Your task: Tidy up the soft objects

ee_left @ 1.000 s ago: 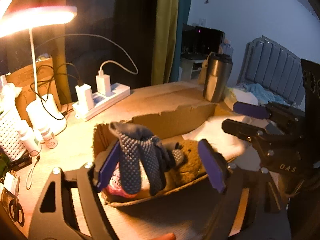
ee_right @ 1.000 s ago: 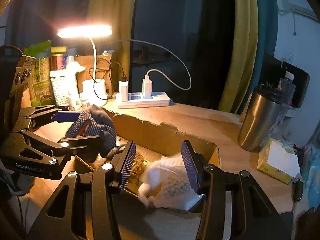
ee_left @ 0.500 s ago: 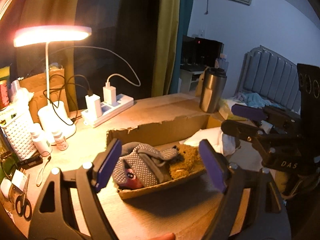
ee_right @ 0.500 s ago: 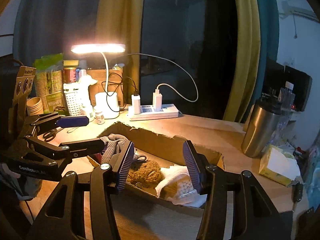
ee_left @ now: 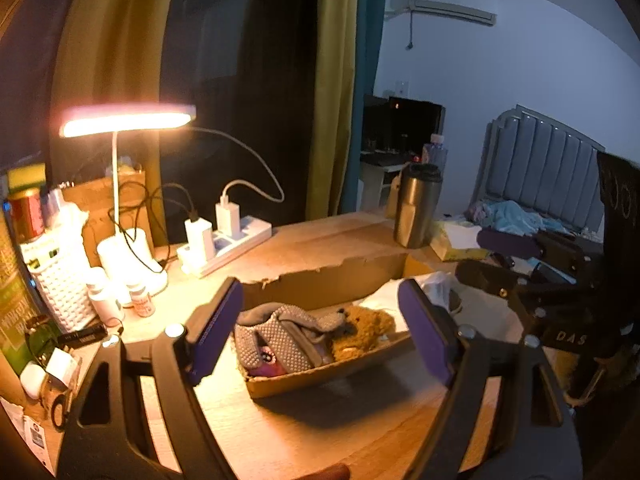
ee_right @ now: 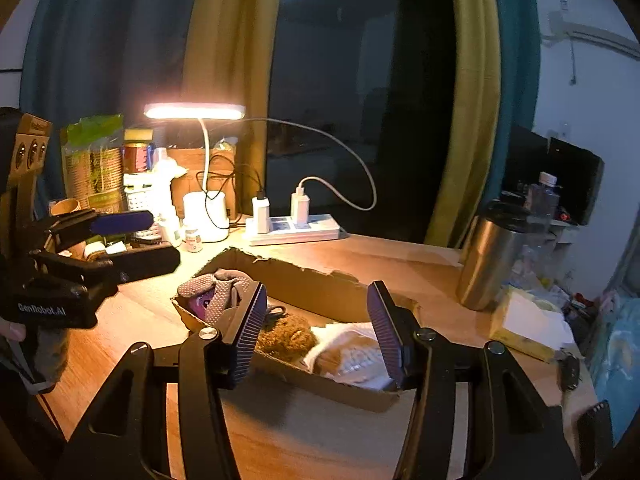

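Note:
A shallow cardboard box [ee_left: 320, 376] [ee_right: 320, 292] sits on the wooden desk. It holds a grey dotted glove [ee_left: 276, 332] [ee_right: 216, 292], a brown plush bear [ee_left: 364, 328] [ee_right: 284, 336] and a white soft item [ee_right: 352, 352] [ee_left: 384, 300]. My left gripper [ee_left: 320, 332] is open and empty, raised in front of the box; it also shows in the right wrist view [ee_right: 132, 240]. My right gripper [ee_right: 316, 328] is open and empty above the box's near edge; it also shows in the left wrist view [ee_left: 500, 256].
A lit desk lamp [ee_left: 128, 120] [ee_right: 196, 112], a white power strip [ee_left: 224, 244] [ee_right: 296, 228] with chargers, small bottles [ee_left: 140, 300] and a white basket [ee_left: 64, 292] stand at the back left. A steel tumbler [ee_left: 416, 208] [ee_right: 492, 256] and a tissue pack [ee_right: 528, 324] stand to the right.
My left gripper has let go of the grey glove, which now lies in the box. Both grippers have drawn back and up from the box, open.

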